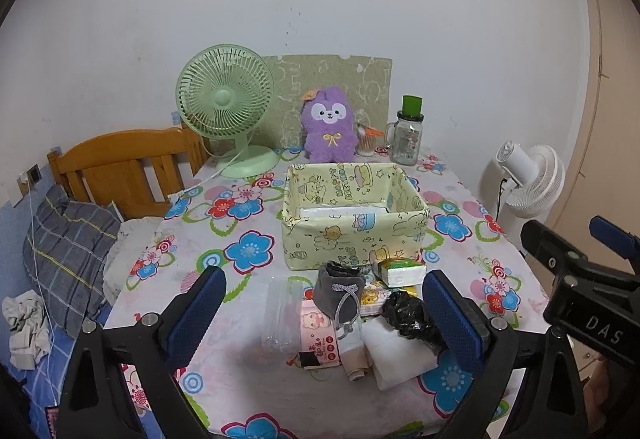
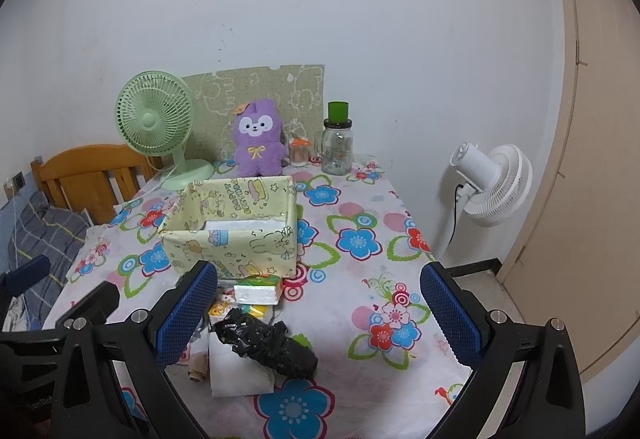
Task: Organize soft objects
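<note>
- Floral table [image 2: 384,279]: bare stretch along its right edge.
- Yellow box [image 1: 352,239] mid-table; soft pile [image 1: 360,315] toward the near edge.
- Left gripper [image 1: 324,315] and right gripper [image 2: 316,315]: fingers released, empty.

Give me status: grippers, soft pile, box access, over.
Left gripper open, empty, over the pile. Right gripper open, empty. Black bag, grey pouch, tissue pack on table before the box. Nothing blocks the box.

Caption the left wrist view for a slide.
Open left claw hovers over a grey pouch before the yellow box.
</note>
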`<state>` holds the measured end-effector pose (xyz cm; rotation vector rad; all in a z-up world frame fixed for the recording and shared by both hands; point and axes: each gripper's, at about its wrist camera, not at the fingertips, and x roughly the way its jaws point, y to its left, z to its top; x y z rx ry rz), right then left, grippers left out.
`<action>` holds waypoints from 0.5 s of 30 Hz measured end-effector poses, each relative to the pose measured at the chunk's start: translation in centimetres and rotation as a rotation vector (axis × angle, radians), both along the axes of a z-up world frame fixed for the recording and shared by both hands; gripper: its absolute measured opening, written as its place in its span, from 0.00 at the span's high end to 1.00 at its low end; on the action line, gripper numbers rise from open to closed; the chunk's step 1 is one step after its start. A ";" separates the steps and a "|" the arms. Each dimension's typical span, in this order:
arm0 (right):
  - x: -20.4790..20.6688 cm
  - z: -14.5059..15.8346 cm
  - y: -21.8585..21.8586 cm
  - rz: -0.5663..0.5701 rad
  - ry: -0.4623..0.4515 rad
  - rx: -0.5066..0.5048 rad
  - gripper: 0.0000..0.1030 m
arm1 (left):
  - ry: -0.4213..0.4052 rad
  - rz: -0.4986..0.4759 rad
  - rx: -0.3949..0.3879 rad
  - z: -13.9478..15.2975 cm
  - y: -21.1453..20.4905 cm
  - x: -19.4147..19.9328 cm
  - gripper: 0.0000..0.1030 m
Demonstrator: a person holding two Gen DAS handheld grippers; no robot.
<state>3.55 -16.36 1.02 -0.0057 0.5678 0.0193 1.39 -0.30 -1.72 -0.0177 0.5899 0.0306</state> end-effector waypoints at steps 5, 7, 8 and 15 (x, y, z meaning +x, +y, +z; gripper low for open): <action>0.6 -0.5 0.0 0.011 0.016 0.015 0.01 | 0.019 0.001 -0.002 -0.9 -0.1 0.7 0.04; 1.0 -0.9 0.0 0.021 0.022 0.018 0.01 | 0.029 0.001 -0.010 -1.3 -0.1 1.0 0.04; 1.2 -1.2 0.0 0.025 0.023 0.017 0.01 | 0.036 0.001 -0.016 -1.6 0.0 1.3 0.05; 2.6 -3.4 0.5 0.055 0.018 0.002 0.01 | 0.057 0.019 -0.063 -4.2 0.5 2.7 0.06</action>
